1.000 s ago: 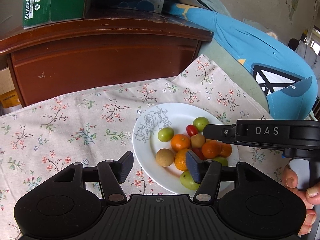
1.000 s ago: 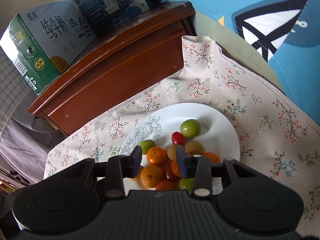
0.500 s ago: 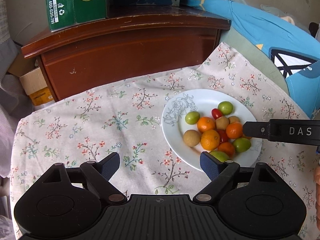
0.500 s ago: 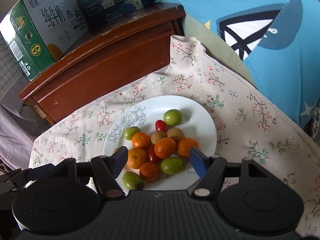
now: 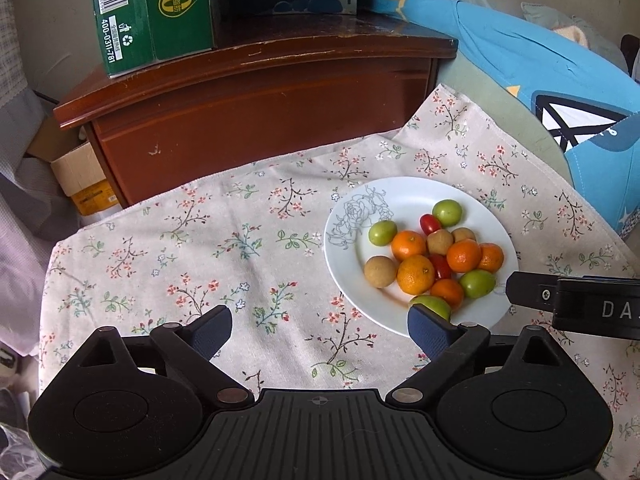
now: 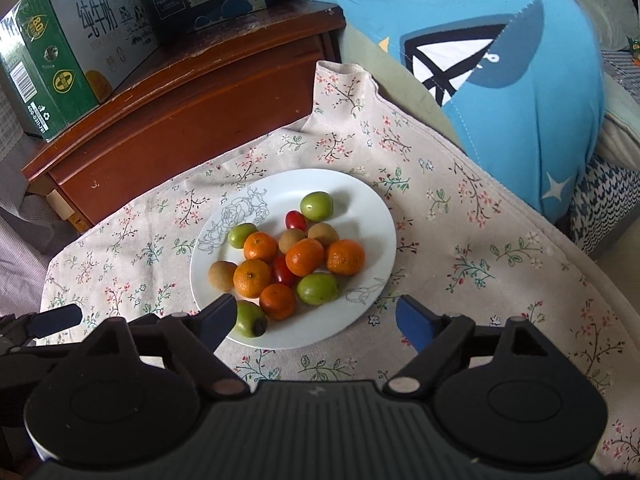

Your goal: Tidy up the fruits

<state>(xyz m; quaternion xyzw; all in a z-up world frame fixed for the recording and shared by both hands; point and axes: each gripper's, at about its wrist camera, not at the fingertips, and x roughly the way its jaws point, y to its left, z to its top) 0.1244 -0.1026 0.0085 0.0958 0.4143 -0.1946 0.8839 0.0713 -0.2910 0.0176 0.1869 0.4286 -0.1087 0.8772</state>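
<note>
**Both grippers wide open over the fruit plate**

All the fruits [image 6: 292,260] sit piled on the white plate [image 6: 360,208] on the floral cloth [image 5: 200,248] covering the tabletop. The left gripper [image 5: 320,330] and the right gripper [image 6: 316,320] have both just been opening; jaws are spread wide, nothing between them, nothing held. Mandarins, green ones, brown ones and two little tomatoes all touch each other, with one green fruit [image 6: 317,206] slightly apart at the back

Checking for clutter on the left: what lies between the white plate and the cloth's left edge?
Nothing: in the left wrist view the floral cloth is bare from the plate to its left edge. Both grippers' jaws have just been opening, empty.
</note>
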